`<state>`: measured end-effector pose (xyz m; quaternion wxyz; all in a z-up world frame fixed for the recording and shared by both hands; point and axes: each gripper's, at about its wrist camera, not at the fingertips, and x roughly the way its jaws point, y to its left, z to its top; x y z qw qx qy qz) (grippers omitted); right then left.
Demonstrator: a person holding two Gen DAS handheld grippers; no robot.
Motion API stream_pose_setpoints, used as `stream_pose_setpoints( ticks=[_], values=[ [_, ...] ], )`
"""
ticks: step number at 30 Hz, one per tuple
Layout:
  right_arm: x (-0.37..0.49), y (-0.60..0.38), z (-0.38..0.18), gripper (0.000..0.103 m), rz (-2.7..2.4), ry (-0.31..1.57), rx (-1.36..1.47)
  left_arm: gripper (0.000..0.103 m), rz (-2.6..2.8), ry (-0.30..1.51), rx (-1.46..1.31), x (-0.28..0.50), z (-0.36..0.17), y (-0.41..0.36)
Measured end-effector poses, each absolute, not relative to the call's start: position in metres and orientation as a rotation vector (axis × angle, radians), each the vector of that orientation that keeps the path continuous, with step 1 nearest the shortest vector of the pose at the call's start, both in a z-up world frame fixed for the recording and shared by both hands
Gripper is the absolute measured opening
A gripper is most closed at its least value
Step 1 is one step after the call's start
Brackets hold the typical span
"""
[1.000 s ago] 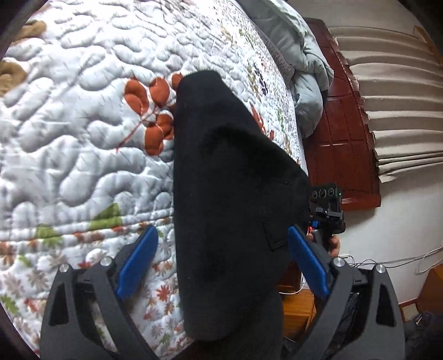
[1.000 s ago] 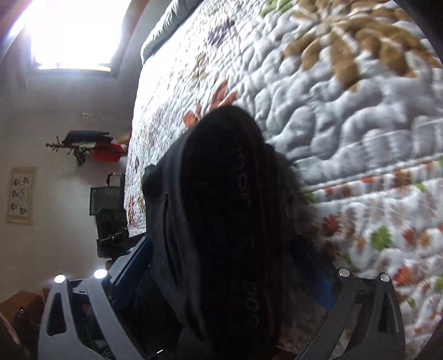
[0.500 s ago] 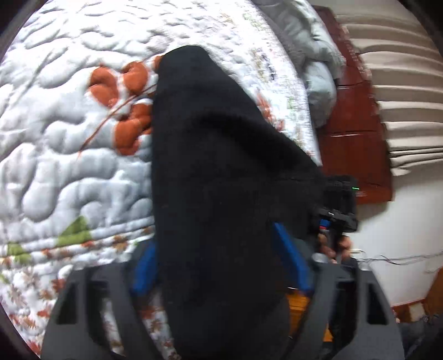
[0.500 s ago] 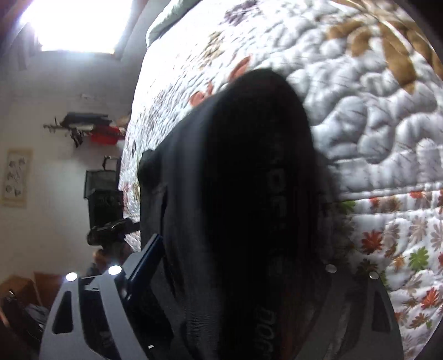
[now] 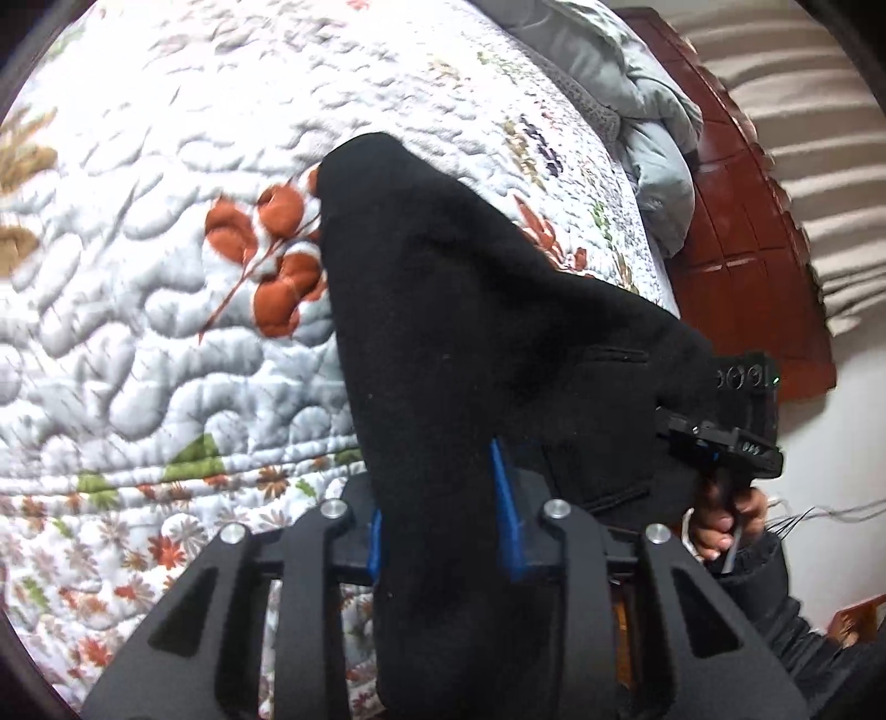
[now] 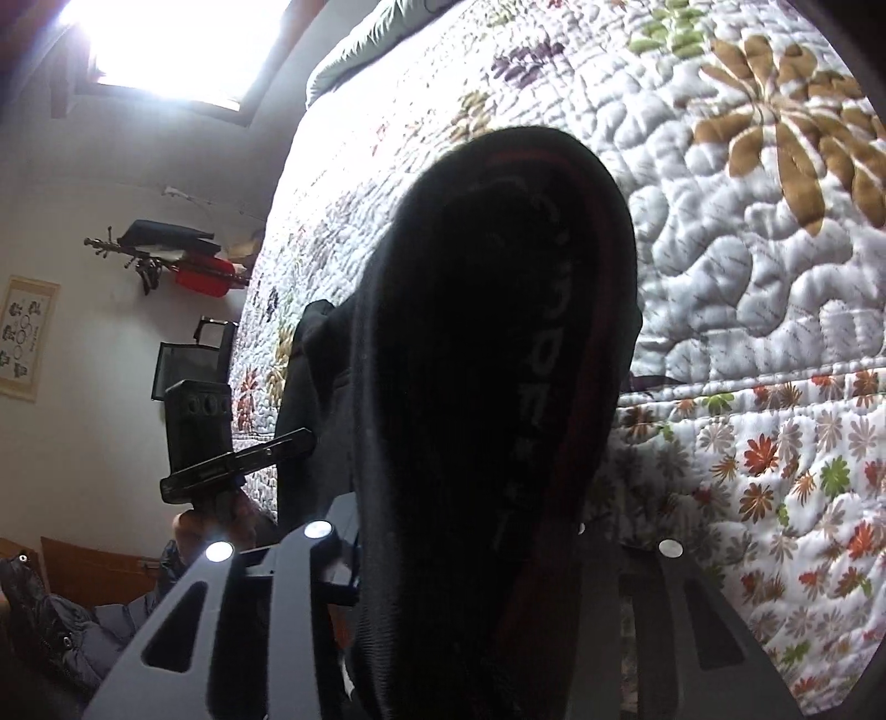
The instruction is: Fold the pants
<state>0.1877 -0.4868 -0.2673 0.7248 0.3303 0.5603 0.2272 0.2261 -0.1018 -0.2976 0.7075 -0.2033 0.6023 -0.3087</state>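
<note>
We see the black, soft-napped fabric pants [image 5: 459, 354] draped along the edge of a bed, their far end lying on the white quilted bedspread with orange, brown and green flower prints [image 5: 166, 310] and their near end raised off it toward both cameras. In the left wrist view the cloth rises in a dark ridge with a stitched pocket flap showing on its right side. The left claw [image 5: 443, 531] has just been closing, and its blue pads [image 5: 506, 515] now pinch a thick fold of the pants. In the right wrist view the pants fill the middle of the frame; a dark red stripe runs down the cloth beside faint grey lettering that we cannot read. The right claw [image 6: 465, 554] has also just been closing and clamps the cloth, though its pads are buried under it.

Each claw shows in the other's view, held by a hand [image 5: 725, 520] in a dark sleeve. Beyond the pants lie a rumpled grey-green duvet [image 5: 637, 111] and a reddish-brown wooden headboard [image 5: 742, 238]. On the other side, a bright window [image 6: 171, 50], a framed picture on the wall [image 6: 25, 338] with marks too small to read, and a wall rack with dark and red items [image 6: 171, 260].
</note>
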Motion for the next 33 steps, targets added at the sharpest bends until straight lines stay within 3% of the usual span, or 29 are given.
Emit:
stream_pose_setpoints(
  ticks=[9, 19, 33],
  values=[
    [0.219, -0.446, -0.240, 0.039, 0.554, 1.202, 0.699, 0.029, -0.645, 1.222, -0.335, 0.237, -0.247, -0.078],
    [0.323, -0.365, -0.231, 0.039, 0.669, 1.196, 0.625, 0.029, -0.515, 1.132, -0.293, 0.278, -0.217, 0.004],
    [0.453, -0.237, -0.249, 0.039, 0.795, 1.233, 0.557, 0.029, -0.371, 1.181, -0.334, 0.377, -0.237, 0.145]
  ],
)
